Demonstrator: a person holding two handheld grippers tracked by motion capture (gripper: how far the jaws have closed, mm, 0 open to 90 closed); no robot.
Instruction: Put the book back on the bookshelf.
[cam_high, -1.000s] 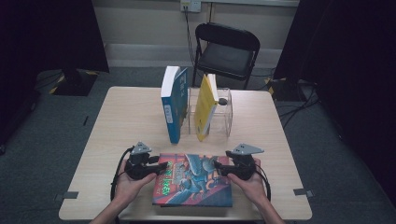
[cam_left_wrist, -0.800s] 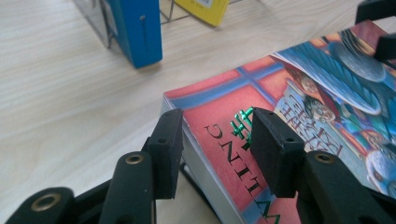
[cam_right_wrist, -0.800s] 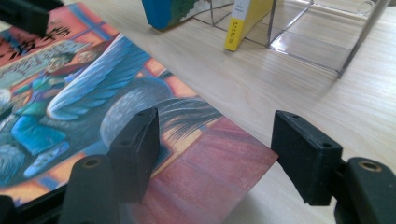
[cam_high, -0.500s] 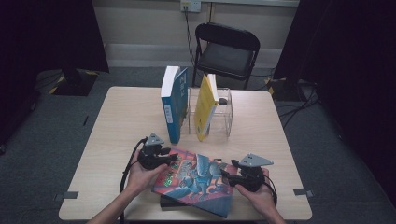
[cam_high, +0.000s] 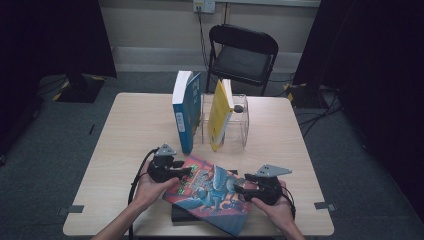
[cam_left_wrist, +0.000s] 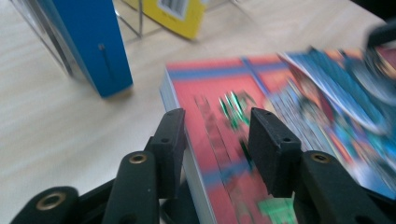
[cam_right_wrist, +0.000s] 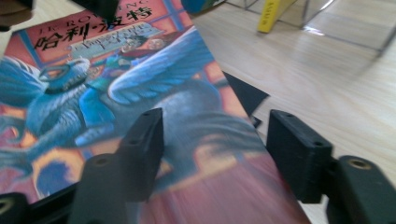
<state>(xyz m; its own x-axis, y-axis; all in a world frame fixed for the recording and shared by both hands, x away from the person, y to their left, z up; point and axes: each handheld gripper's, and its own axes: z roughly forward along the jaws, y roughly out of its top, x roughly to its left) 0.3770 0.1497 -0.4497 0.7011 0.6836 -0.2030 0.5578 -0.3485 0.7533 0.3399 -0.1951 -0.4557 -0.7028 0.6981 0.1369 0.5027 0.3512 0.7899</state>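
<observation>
A thick book with a red and blue picture cover (cam_high: 210, 192) is slanted near the table's front edge, over a flat black thing (cam_high: 176, 216). My left gripper (cam_high: 187, 172) holds its left end. In the left gripper view the jaws (cam_left_wrist: 217, 126) straddle the spine corner of the book (cam_left_wrist: 219, 93) and have just eased open a little. My right gripper (cam_high: 239, 189) holds the right end. In the right gripper view the jaws (cam_right_wrist: 219, 119) have one finger on the cover (cam_right_wrist: 140, 79) and one at its edge, and have also just eased slightly.
A blue book (cam_high: 187, 110) and a yellow book (cam_high: 220, 115) stand upright in a clear rack (cam_high: 240, 125) at mid-table, just beyond the held book. A black folding chair (cam_high: 242, 55) stands behind the wooden table (cam_high: 125, 135). The black thing pokes out beside the book (cam_right_wrist: 245, 95).
The picture book was square to the table's front edge; now it is slanted, its right end swung toward that edge. Both grippers stayed on its ends and turned with it.
</observation>
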